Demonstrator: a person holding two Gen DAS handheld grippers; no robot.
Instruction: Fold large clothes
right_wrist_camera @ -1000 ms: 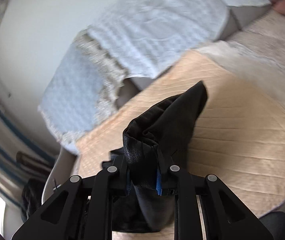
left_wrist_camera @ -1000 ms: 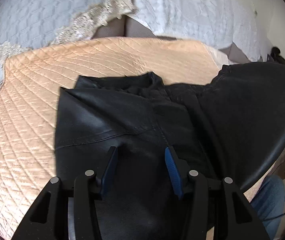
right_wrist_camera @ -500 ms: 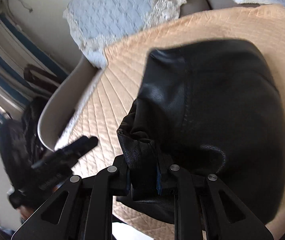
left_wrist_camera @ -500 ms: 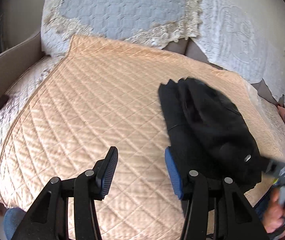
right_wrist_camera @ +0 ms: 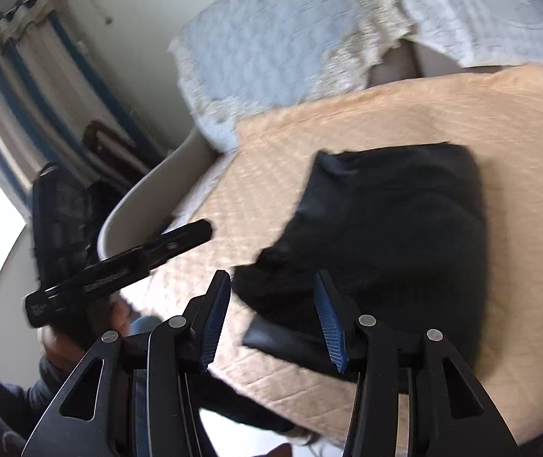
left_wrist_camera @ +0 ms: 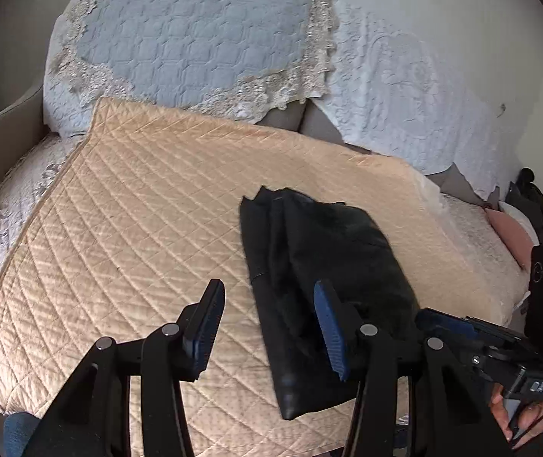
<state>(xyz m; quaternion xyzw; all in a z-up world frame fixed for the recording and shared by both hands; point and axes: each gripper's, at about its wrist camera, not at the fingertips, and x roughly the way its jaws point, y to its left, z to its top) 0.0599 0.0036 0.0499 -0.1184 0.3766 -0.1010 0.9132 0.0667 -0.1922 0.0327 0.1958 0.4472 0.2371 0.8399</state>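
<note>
A black leather garment [left_wrist_camera: 328,266] lies folded into a thick bundle on the peach quilt [left_wrist_camera: 138,209]. My left gripper [left_wrist_camera: 267,327] hangs open above the quilt at the bundle's left edge, nothing between its fingers. In the right wrist view the same garment [right_wrist_camera: 404,221] rests flat on the quilt [right_wrist_camera: 347,122]. My right gripper [right_wrist_camera: 271,316] is opening. The bundle's near corner shows between the blue pads, which do not press on it. A hand [left_wrist_camera: 515,415] holds the right tool at the lower right of the left wrist view.
Blue-grey lace-edged covers [left_wrist_camera: 195,38] and a white cover [left_wrist_camera: 404,95] drape the backrest. A pink cushion [left_wrist_camera: 511,236] lies at the right. A beige armrest [right_wrist_camera: 149,198], a dark heap [right_wrist_camera: 62,209] and a striped curtain [right_wrist_camera: 24,76] stand to the left.
The right gripper brought the hanging garment down onto the quilt and let go of it. The left gripper drew back and left, off the black fabric.
</note>
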